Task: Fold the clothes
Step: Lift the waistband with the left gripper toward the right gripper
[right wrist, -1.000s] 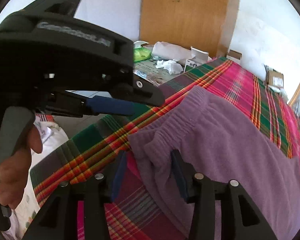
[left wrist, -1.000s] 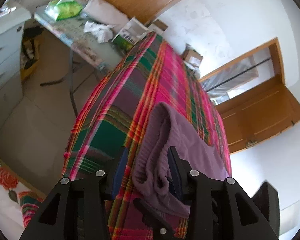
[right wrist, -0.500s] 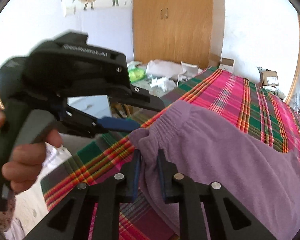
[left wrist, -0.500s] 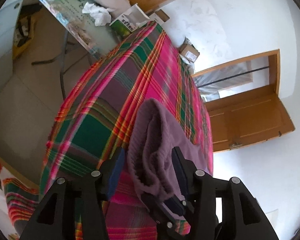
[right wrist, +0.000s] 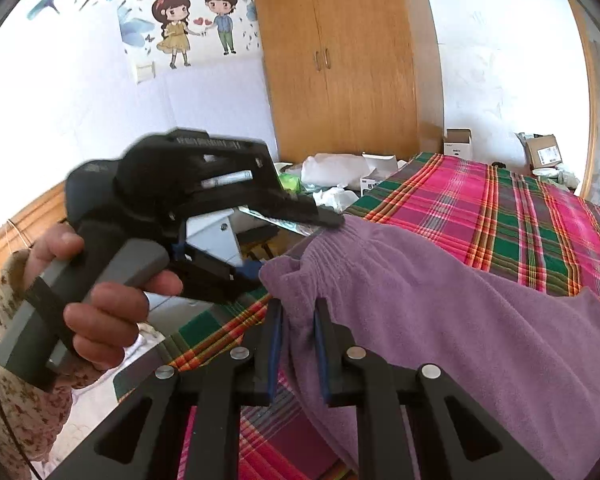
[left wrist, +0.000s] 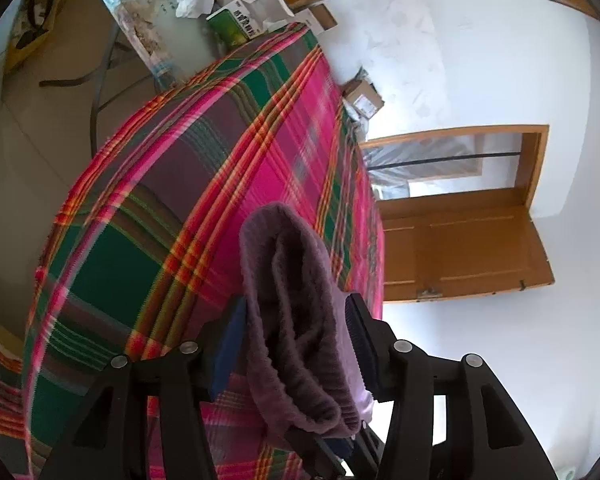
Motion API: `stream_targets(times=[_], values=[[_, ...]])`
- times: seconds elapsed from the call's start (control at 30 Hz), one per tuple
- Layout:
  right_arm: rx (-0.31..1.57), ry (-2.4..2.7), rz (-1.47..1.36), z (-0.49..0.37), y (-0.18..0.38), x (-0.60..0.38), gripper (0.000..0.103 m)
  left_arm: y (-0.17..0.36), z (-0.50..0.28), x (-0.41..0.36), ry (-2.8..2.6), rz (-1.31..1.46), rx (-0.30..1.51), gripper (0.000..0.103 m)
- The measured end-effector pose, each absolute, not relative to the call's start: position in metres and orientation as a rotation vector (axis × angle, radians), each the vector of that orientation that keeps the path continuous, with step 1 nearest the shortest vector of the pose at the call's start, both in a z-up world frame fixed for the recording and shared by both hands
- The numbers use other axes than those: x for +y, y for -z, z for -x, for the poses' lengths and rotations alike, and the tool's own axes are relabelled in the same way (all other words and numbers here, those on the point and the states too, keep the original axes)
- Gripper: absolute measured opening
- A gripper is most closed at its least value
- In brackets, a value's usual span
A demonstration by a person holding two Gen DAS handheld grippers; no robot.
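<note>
Gripping the gathered waistband, the right gripper [right wrist: 296, 344] has its two fingers drawn close together with a fold of the purple garment [right wrist: 440, 312] pinched between the blue pads. The left gripper [left wrist: 296, 344] stands wider: its fingers flank a thick roll of the same waistband [left wrist: 296, 320], the left pad against the cloth, the right pad at its edge. Whether it clamps firmly cannot be told from either view. In the right wrist view the person's hand [right wrist: 96, 312] squeezes the left gripper's trigger handle.

Location of the garment: the waistband end is raised off the plaid bedcover [left wrist: 204, 184] between both grippers, and the rest trails down and away across the bed.

Handling properties, as judged:
- Soft, fleecy knit; it sags and bunches under its own weight.
- Light, with no stiffness to hold a crease unaided.
- Textured surface, unlikely to slip from the pads.
- Elastic waistband, thicker than the body cloth, giving the firmest purchase.

Recommended hold: take the waistband at its two outer corners, one gripper each, so the edge hangs taut and level. A hold near the middle lets the corners droop.

Beyond the bed stand a cluttered side table [left wrist: 168, 28], a wooden wardrobe [right wrist: 340, 56] and a wooden door [left wrist: 460, 252].
</note>
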State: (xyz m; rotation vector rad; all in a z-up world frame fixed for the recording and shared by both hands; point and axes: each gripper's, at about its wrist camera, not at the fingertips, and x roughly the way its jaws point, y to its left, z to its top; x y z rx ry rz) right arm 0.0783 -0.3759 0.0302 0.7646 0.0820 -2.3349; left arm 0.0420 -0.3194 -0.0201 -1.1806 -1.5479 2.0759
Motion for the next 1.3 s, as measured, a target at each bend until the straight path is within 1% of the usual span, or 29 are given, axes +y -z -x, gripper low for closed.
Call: stream_targets(times=[0.07,0.2,0.5,0.57,0.63,0.73,0.77,0.8,0.9,1.03,1.17,1.3], values=[[0.071,2.329,-0.763,-0.079,-0.031,-0.375,0.016,0.025,-0.04,-0.318,-2.053,1.23,-1.55,0.056],[0.082,2.317,-0.764,-0.084,-0.031,-0.376,0.016,0.027,-0.038,-0.318,-2.041,1.236,-1.564,0.057],[0.108,2.301,-0.798,-0.072,-0.026,-0.384,0.016,0.037,-0.004,-0.298,-1.957,1.329,-1.498,0.056],[0.114,2.298,-0.805,-0.071,-0.025,-0.386,0.016,0.04,0.002,-0.296,-1.941,1.33,-1.509,0.053],[0.122,2.292,-0.818,-0.069,-0.024,-0.388,0.016,0.039,0.004,-0.296,-1.951,1.299,-1.508,0.053],[0.16,2.28,-0.842,-0.063,-0.02,-0.396,0.016,0.034,0.004,-0.295,-2.002,1.272,-1.46,0.044],[0.162,2.275,-0.844,-0.063,-0.019,-0.398,0.015,0.033,0.003,-0.295,-2.026,1.271,-1.436,0.035],[0.163,2.271,-0.845,-0.063,-0.019,-0.399,0.015,0.031,0.002,-0.295,-2.053,1.269,-1.411,0.018],[0.159,2.261,-0.844,-0.062,-0.02,-0.404,0.015,0.026,-0.004,-0.297,-2.124,1.258,-1.348,0.016],[0.18,2.244,-0.885,-0.06,-0.013,-0.412,0.015,0.029,-0.007,-0.301,-2.139,1.26,-1.345,0.016],[0.14,2.209,-0.959,-0.05,-0.004,-0.411,0.015,0.037,-0.007,-0.304,-2.142,1.279,-1.347,0.016],[0.128,2.199,-0.973,-0.047,-0.002,-0.411,0.015,0.041,-0.007,-0.305,-2.156,1.294,-1.334,0.015]])
